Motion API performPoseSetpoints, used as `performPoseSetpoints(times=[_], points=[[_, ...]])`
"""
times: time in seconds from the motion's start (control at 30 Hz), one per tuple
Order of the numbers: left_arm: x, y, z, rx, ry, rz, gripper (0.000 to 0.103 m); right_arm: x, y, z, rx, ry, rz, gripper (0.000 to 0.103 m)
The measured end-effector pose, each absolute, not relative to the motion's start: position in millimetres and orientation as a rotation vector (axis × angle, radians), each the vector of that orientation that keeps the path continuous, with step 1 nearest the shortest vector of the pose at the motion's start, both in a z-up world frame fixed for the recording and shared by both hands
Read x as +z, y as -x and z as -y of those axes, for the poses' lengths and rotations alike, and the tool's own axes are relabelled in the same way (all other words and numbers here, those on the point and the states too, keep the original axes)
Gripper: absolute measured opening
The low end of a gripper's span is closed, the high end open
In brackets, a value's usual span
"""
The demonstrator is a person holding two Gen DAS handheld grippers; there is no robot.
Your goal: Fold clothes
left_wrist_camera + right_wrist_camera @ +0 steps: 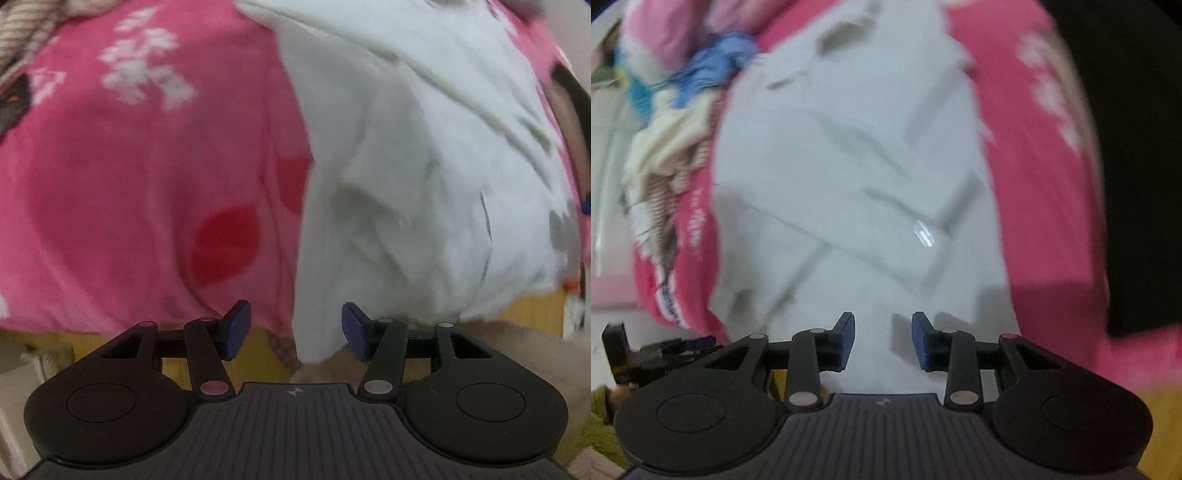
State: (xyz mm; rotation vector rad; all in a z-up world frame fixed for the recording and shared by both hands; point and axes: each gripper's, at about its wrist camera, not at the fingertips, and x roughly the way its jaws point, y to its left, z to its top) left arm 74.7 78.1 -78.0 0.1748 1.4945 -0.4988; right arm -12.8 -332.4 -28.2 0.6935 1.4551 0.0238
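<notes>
Left gripper (296, 328), right gripper (883, 341) — black linkage arms, blue pads, silver pivot pins, ribbed grey housing.

White garment (424, 155): plain white, grey in its folds, lay ahead of the left gripper (295, 330). Pink sheet (129, 166): bright pink with white leaf sprigs and darker red round spots, to the garment's left. Left gripper: black body, dark blue pads (238, 328). Right gripper (883, 341): black, with blue pads too. Clothes heap (676, 110), far left of the right gripper: blue, cream, pale pink, one brown-and-white striped piece.
</notes>
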Motion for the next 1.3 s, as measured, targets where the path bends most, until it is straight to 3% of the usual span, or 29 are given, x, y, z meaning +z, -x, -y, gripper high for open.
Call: performPoseSetpoints(times=[0.4,0.7,1.07,1.3], points=[[-104,-85,-72,-0.662,-0.291,-1.439,0.054,-25,84,331,-0.211,-0.769,-1.369,0.042],[-109,-88,-65,-0.692,-0.343,-1.465,0.054,-55,110,361,-0.248,-0.74,-1.387,0.043],[-119,-112,-67,-0.73,-0.406,-1.483,0.054,-81,101,385,-0.147,-0.715,-1.419,0.06],[-126,-122,-72,-0.754,-0.417,-1.498,0.054,-93,98,382,-0.022,-0.761,-1.514,0.056]])
